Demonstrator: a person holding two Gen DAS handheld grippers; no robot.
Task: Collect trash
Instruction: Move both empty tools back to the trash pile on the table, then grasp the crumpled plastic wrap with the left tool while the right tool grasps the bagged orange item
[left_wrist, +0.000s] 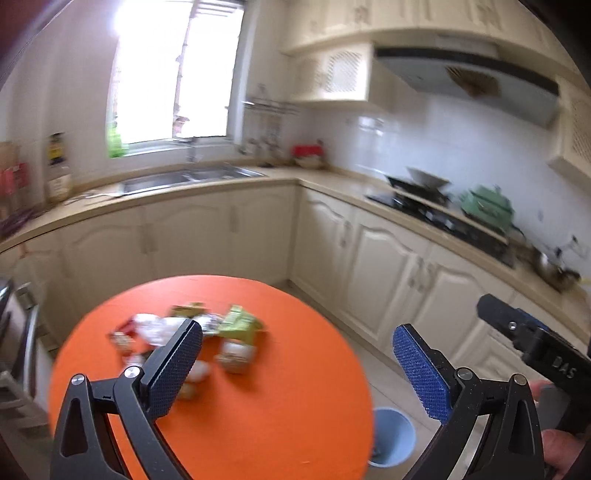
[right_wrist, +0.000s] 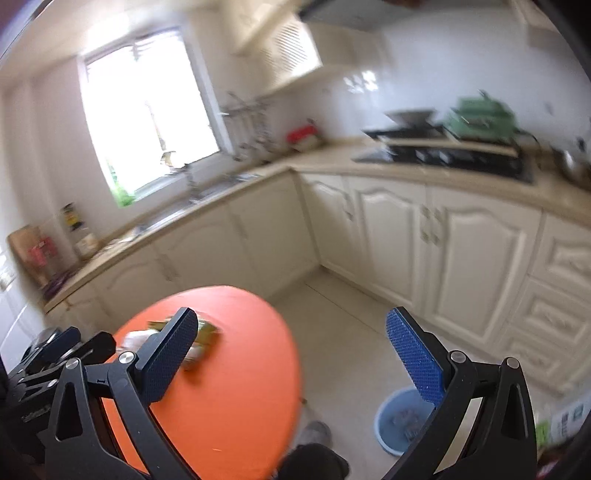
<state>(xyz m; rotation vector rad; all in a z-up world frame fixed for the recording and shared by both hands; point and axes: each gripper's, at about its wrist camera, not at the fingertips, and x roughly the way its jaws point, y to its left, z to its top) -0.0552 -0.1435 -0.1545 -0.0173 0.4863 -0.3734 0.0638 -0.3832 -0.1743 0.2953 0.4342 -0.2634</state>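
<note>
Hovering above the round orange table (left_wrist: 229, 424), the left gripper (left_wrist: 295, 365) and the right gripper (right_wrist: 290, 354) both stand wide apart and empty, ready to close on something. The trash (left_wrist: 192, 336), a blurred heap of wrappers and crumpled paper, lies on the table's far half. A blue bin (right_wrist: 391, 424) waits on the floor just beside the table, a short carry away, with some scraps already in it.

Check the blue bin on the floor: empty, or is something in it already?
Not empty. The right wrist view looks into the blue bin and shows a few pale, blurred pieces on its bottom. What they are cannot be told.
</note>
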